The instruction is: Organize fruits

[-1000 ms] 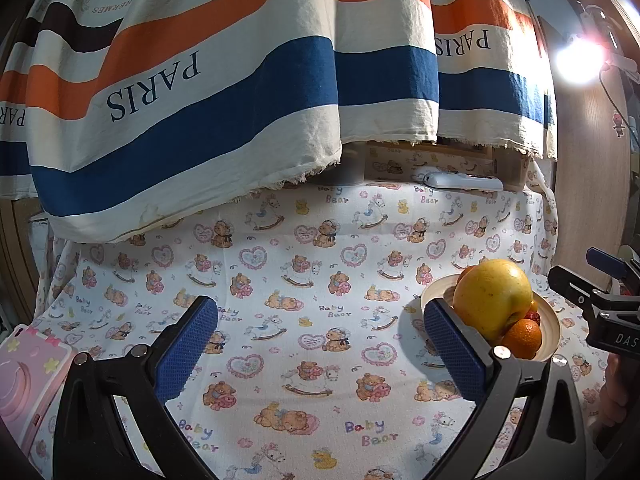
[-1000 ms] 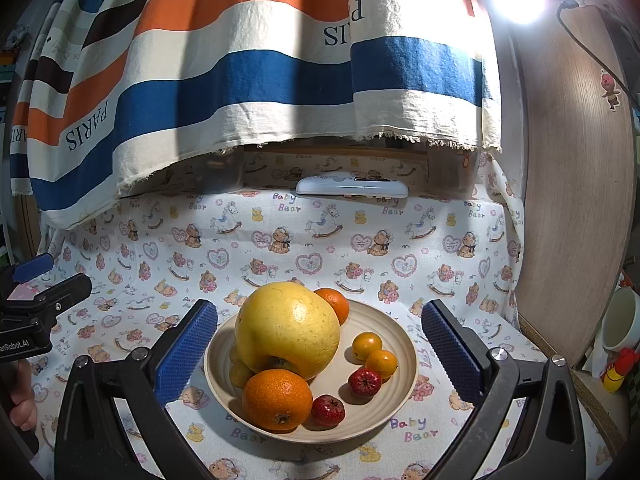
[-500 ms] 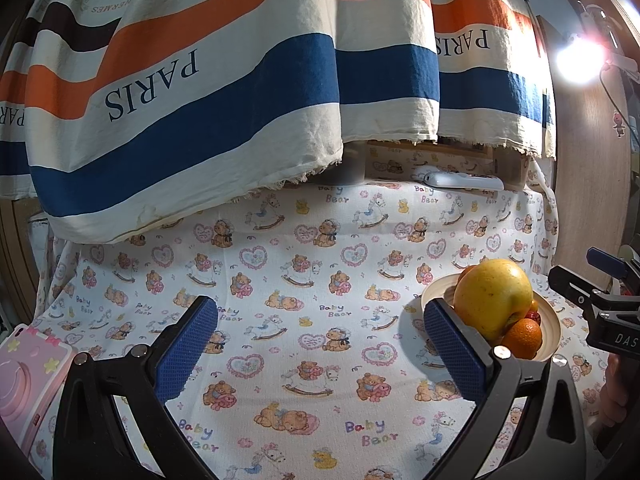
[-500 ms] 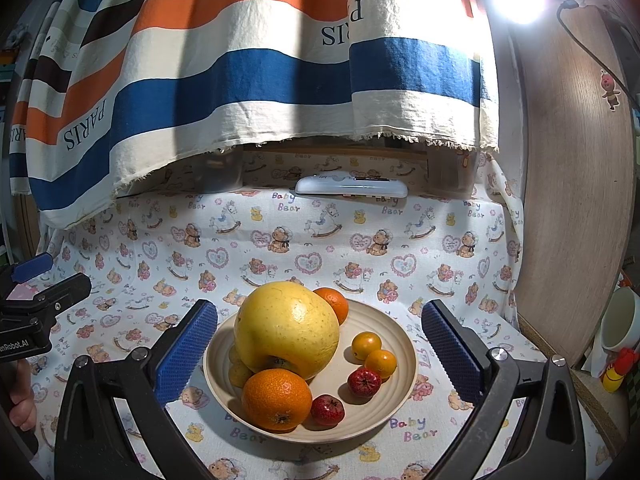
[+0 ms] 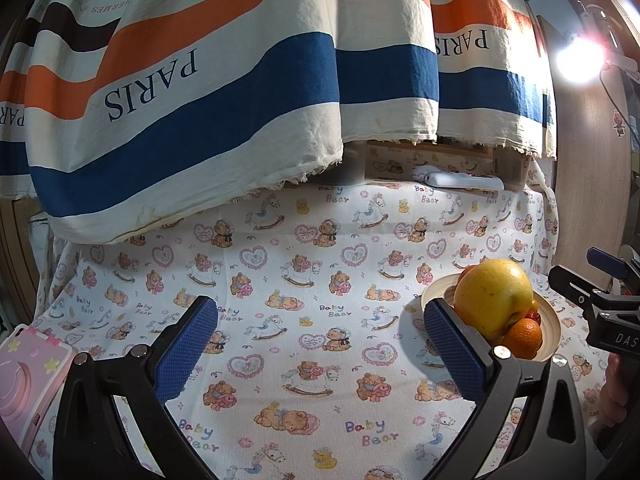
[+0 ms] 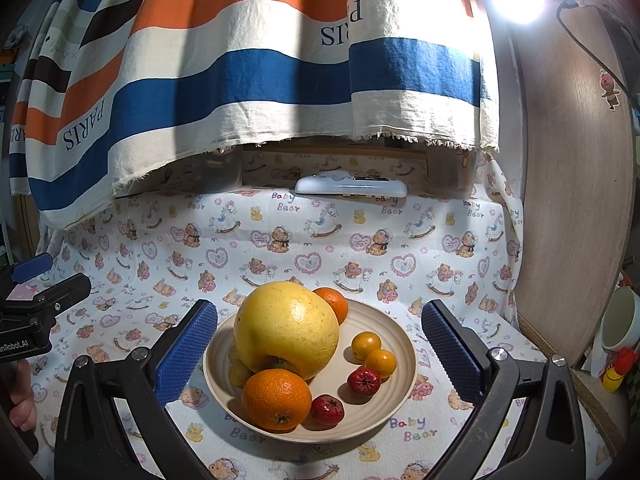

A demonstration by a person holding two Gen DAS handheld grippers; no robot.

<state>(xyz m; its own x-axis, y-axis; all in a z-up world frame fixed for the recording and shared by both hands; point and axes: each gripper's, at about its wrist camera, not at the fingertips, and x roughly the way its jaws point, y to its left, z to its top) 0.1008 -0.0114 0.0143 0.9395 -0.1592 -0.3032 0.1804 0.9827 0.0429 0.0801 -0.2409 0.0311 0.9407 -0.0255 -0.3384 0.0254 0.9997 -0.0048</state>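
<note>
Cream-coloured and ribbed, the round ceramic bowl (image 6: 400, 344) holds every fruit: big yellow pomelo (image 6: 286, 330), oranges, small red ones. Nothing has shifted over the past second; my left gripper (image 5: 320, 344) and right gripper (image 6: 319, 350) stay spread wide, empty, so no sorting is underway.

Both wrist views look low across the desk (image 5: 320, 280); they share the fruit bowl (image 6: 400, 344), at the left view's 3 o'clock.

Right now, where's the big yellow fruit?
In the right wrist view, the yellow fruit sits in the bowl, left of centre, with an orange in front and another orange behind.
</note>
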